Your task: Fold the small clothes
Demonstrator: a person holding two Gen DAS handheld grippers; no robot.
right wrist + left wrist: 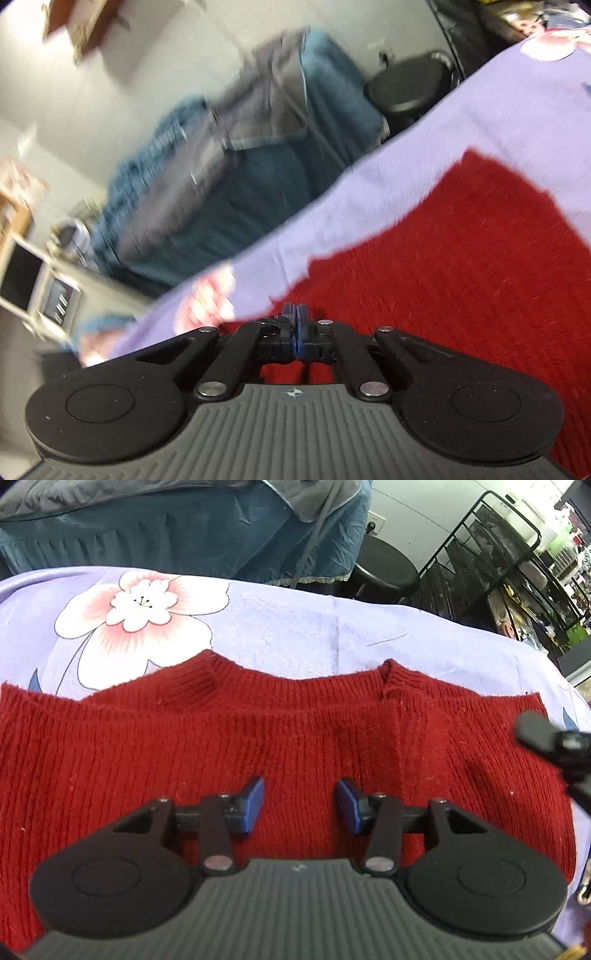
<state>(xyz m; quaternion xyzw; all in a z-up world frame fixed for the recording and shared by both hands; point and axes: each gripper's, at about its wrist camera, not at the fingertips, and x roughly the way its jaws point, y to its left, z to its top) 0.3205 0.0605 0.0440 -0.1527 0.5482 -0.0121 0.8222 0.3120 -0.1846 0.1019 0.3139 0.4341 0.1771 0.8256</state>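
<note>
While red sweater (280, 738) lies flat on the lavender floral cloth (295, 627), neckline toward 12 o'clock | left gripper (300, 801) hovers over its middle, jaws wide, holding nothing | right gripper (295, 314) at the sweater's edge, jaws pressed together, view blurred | black stool (384, 568) at 1 o'clock

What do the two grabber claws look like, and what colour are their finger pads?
Both look alike. The left gripper has black hinged links with silver rivets, two round black discs and a ribbed grey body, and its fingertips wear blue pads. The right gripper has the same black links, silver rivets, discs and grey ribbed body, plus a small cross-in-circle mark. No cables or sleeves show.
</note>
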